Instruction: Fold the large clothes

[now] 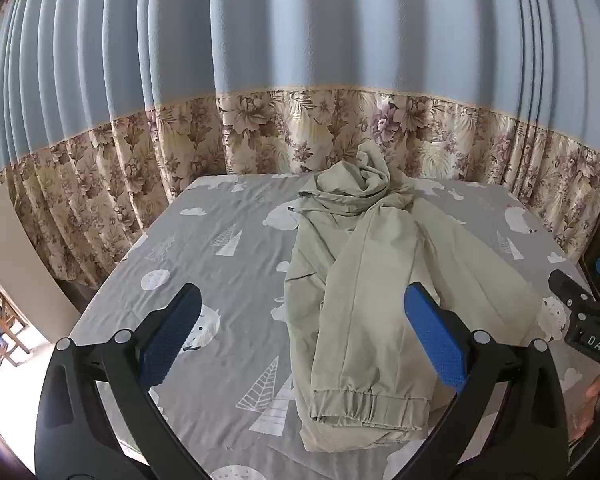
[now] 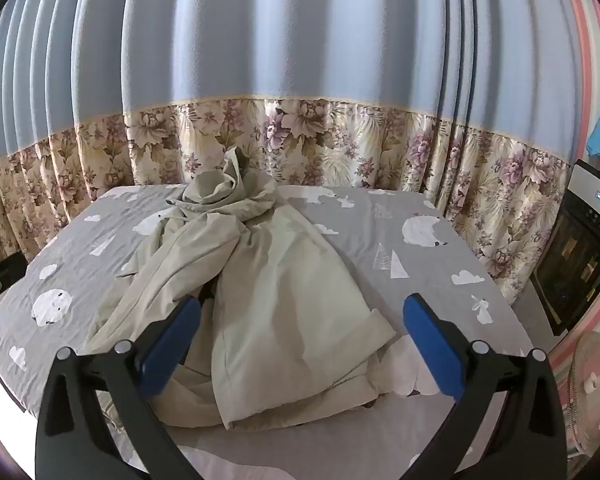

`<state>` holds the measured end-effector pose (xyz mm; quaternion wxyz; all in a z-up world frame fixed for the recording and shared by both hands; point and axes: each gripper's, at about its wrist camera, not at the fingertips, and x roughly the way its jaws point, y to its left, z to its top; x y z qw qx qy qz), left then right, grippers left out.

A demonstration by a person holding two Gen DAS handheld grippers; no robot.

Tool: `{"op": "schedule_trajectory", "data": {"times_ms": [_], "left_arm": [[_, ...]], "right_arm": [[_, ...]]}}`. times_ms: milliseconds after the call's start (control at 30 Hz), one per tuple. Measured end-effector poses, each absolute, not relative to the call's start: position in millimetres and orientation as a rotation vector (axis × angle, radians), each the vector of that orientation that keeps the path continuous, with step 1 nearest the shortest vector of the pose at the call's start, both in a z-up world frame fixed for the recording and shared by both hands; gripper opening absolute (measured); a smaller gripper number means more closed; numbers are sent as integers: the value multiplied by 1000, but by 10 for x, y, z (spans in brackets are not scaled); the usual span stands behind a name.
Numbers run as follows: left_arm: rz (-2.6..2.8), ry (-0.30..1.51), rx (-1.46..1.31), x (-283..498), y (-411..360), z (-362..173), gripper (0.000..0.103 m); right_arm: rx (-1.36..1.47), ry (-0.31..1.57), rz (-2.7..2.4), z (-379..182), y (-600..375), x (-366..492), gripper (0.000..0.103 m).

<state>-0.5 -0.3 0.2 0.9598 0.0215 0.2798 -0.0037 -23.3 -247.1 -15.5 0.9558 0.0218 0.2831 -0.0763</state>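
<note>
Grey printed sheet (image 1: 220,280) carries the trousers (image 1: 364,280): cuffs nearest, waist bunched by the curtain (image 1: 140,168). Left gripper (image 1: 300,332) and right gripper (image 2: 300,336) hover spread, empty. Layers seem tangled, so one pinch may lift both legs and drag the heap.

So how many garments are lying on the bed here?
1 that I can tell: a pale green garment lies crumpled along the middle of the grey patterned bed, elastic cuff nearest the camera. Its bunched folds could hide another piece.
</note>
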Motion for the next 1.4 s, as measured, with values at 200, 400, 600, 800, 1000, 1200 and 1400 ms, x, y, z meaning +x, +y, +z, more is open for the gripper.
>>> {"op": "schedule_trajectory", "data": {"times_ms": [200, 400, 600, 800, 1000, 1200, 1400], "left_arm": [[-7, 571, 41, -19, -4, 0, 100], [2, 573, 53, 36, 2, -16, 100], [-9, 581, 45, 58, 3, -99, 100], [1, 586, 59, 66, -23, -159, 100], [2, 590, 55, 73, -22, -167, 100], [8, 600, 44, 101, 23, -199, 100], [8, 600, 44, 104, 29, -208, 100]], "right_arm": [[44, 580, -151, -154, -2469, -221, 101], [61, 576, -149, -137, -2469, -234, 101], [57, 577, -150, -168, -2465, -199, 101], [56, 580, -156, -188, -2444, -177, 101], [58, 581, -155, -170, -2456, -182, 101], [55, 581, -158, -180, -2460, -191, 101], [51, 582, -159, -183, -2440, -168, 101]]}}
